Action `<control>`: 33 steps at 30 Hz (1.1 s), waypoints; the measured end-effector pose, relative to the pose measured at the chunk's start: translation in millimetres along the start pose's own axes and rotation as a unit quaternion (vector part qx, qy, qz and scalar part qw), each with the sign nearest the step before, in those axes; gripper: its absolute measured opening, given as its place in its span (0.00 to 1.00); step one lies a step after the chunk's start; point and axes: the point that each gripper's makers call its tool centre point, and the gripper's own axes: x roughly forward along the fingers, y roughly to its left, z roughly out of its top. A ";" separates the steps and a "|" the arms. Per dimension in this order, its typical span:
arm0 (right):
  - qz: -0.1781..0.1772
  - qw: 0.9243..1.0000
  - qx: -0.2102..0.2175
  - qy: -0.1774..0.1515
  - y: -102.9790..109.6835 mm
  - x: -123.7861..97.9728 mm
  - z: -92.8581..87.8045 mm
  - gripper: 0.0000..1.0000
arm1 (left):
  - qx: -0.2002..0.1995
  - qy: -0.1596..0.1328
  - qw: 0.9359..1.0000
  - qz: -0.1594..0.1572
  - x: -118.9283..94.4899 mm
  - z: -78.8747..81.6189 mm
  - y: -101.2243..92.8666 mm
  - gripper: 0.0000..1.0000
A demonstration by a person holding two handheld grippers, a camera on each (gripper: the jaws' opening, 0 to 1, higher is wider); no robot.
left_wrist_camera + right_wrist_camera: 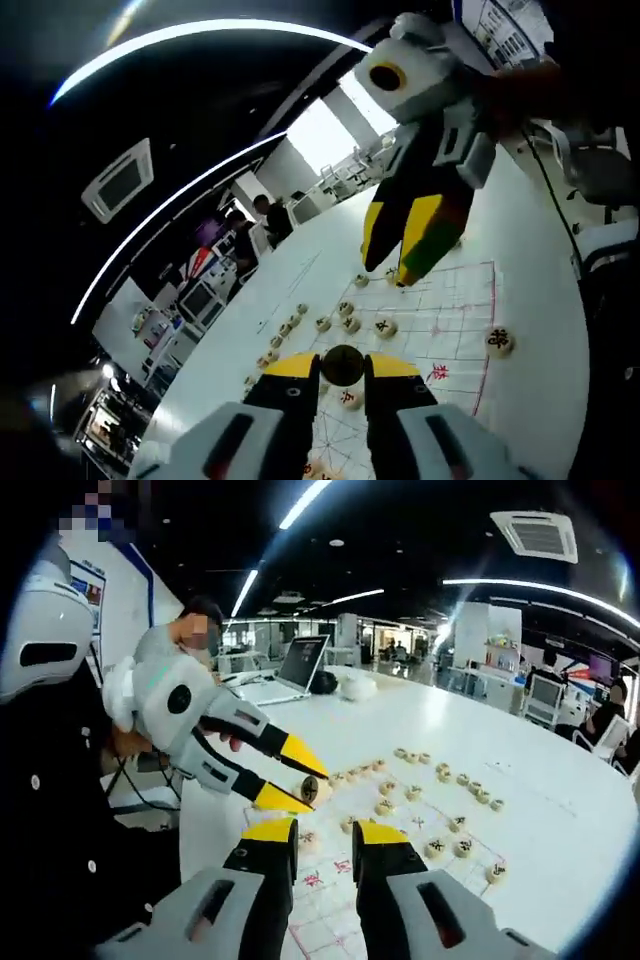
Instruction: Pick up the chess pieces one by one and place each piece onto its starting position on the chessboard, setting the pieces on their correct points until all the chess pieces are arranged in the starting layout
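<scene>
A white table point(540, 400) spans both views, in an open office with ceiling light strips. In the right gripper view a laptop point(297, 666) sits open at the table's far end, with a person point(185, 635) seated beside it.

On the table lies the board point(455, 310), a white sheet with red grid lines and red characters; it also shows under the jaws in the right gripper view point(335, 905).

The left gripper point(343, 368) rises from the bottom of its own view, its yellow-tipped jaws closed on a round piece point(342, 364) held on edge, above the board. In the right gripper view the same gripper point(300, 780) comes in from the left, the piece point(314, 788) pinched between its tips.

The right gripper point(325, 835) stands with its jaws apart and nothing between them. In the left gripper view it point(400, 265) hangs tips-down over the board's far side, its fingers only slightly parted there.

The other pieces are small pale discs. A loose row point(450, 775) lies off the board on the bare table, several point(350, 322) sit on the grid, and one point(499, 342) lies alone near the board's red border.
</scene>
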 end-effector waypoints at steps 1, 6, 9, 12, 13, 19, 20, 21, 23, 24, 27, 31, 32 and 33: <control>-0.001 1.000 0.001 0.005 0.3 2.0 0.1 0.23 | 0.003 0.003 1.000 0.005 0.0 -0.8 0.6 0.20; -0.021 0.999 0.019 0.025 -1.6 26.0 6.9 0.24 | 0.059 0.038 0.996 0.063 6.7 -6.7 11.9 0.20; -0.047 0.999 0.017 0.016 -1.7 44.4 13.1 0.28 | 0.076 0.044 0.992 0.091 9.4 -4.7 18.3 0.20; -0.070 0.997 0.023 0.000 -8.4 54.9 18.6 0.28 | 0.099 0.077 0.983 0.133 10.4 -12.2 29.8 0.20; -0.078 0.997 0.022 -0.005 -11.1 57.8 20.6 0.28 | 0.098 0.074 0.983 0.133 13.0 -12.2 28.7 0.20; -0.066 0.996 0.059 -0.020 -3.0 70.1 20.2 0.28 | 0.119 0.089 0.976 0.158 13.6 -15.7 28.0 0.20; -0.068 0.996 0.059 -0.019 -4.2 71.6 18.7 0.28 | 0.120 0.093 0.976 0.159 13.4 -17.7 27.9 0.20; -0.068 0.996 0.061 -0.019 -5.2 72.2 17.9 0.28 | 0.123 0.095 0.975 0.161 13.2 -18.6 27.5 0.20; -0.068 0.995 0.069 -0.021 -5.5 73.6 17.3 0.28 | 0.137 0.101 0.971 0.170 12.0 -18.6 27.7 0.20; -0.067 0.995 0.072 -0.022 -5.3 74.7 17.4 0.27 | 0.145 0.102 0.969 0.174 11.9 -18.1 27.6 0.20; -0.069 0.995 0.073 -0.022 -5.0 77.6 17.0 0.26 | 0.153 0.111 0.965 0.180 12.1 -19.9 28.3 0.20; -0.073 0.995 0.069 -0.024 -4.4 80.1 16.8 0.26 | 0.163 0.116 0.963 0.182 11.3 -20.5 27.7 0.20; -0.072 0.995 0.067 -0.022 -4.0 80.5 16.4 0.25 | 0.162 0.118 0.963 0.182 11.5 -21.4 27.3 0.20; -0.071 0.995 0.066 -0.022 -3.5 80.2 16.2 0.24 | 0.164 0.117 0.963 0.180 11.3 -21.3 27.1 0.20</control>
